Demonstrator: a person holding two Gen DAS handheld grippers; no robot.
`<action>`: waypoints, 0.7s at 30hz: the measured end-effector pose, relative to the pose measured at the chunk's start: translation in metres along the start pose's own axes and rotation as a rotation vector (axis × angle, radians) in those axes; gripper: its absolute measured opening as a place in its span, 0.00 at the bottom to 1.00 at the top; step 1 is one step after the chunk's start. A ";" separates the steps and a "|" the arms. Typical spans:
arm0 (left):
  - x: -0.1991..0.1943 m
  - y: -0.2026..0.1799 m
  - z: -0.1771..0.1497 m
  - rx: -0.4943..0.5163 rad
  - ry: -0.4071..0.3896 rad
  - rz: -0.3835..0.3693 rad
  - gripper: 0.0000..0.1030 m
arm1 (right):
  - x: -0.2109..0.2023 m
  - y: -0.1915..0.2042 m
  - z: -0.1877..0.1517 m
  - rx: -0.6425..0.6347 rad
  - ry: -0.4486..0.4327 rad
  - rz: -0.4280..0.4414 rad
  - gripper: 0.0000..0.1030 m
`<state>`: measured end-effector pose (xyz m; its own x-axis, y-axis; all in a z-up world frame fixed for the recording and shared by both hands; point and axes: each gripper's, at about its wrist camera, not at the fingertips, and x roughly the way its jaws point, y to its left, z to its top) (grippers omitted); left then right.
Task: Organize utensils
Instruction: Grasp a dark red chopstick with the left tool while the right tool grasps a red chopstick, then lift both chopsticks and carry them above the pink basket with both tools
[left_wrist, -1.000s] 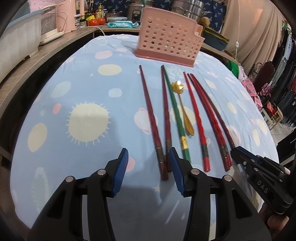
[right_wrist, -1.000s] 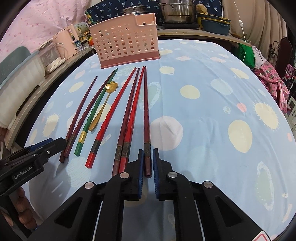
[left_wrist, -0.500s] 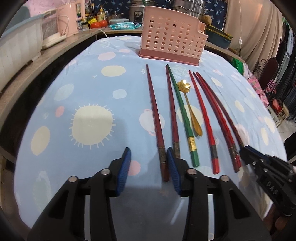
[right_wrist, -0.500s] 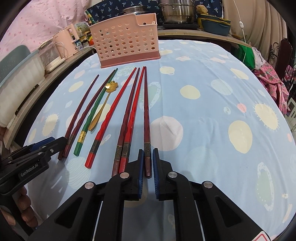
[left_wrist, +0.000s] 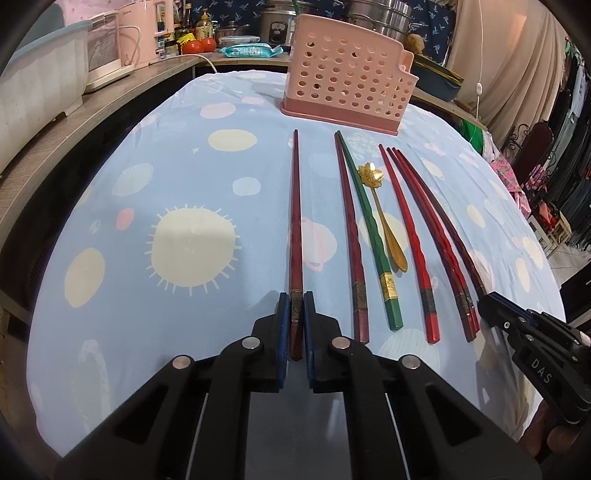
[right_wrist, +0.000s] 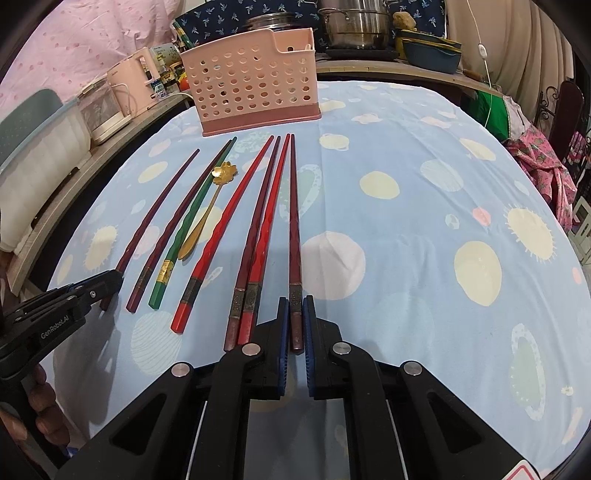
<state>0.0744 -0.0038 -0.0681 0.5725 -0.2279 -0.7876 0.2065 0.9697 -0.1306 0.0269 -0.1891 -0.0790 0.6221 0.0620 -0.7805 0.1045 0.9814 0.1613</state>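
Black claw, blue pads, silver screws

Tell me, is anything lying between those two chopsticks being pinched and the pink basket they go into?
Nothing visible blocks either. The left gripper holds the leftmost chopstick, and the right gripper the rightmost chopstick. Bare cloth runs from both tips to the pink basket; the other chopsticks and gold spoon lie alongside, between the two.

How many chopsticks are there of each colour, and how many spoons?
Dark red chopsticks: 4
Bright red chopsticks: 2
Green chopsticks: 1
Gold spoons: 1
Total: 8 utensils
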 end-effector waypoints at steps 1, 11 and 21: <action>-0.002 0.001 0.001 -0.003 -0.002 -0.003 0.07 | -0.001 0.000 0.000 0.001 -0.003 0.001 0.07; -0.030 0.006 0.015 -0.033 -0.061 -0.025 0.07 | -0.031 -0.002 0.016 0.011 -0.086 0.018 0.07; -0.063 0.012 0.045 -0.057 -0.159 -0.045 0.07 | -0.074 -0.008 0.056 0.033 -0.225 0.043 0.07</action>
<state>0.0765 0.0180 0.0075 0.6829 -0.2776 -0.6758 0.1915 0.9607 -0.2011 0.0233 -0.2114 0.0111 0.7837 0.0574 -0.6184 0.0977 0.9719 0.2140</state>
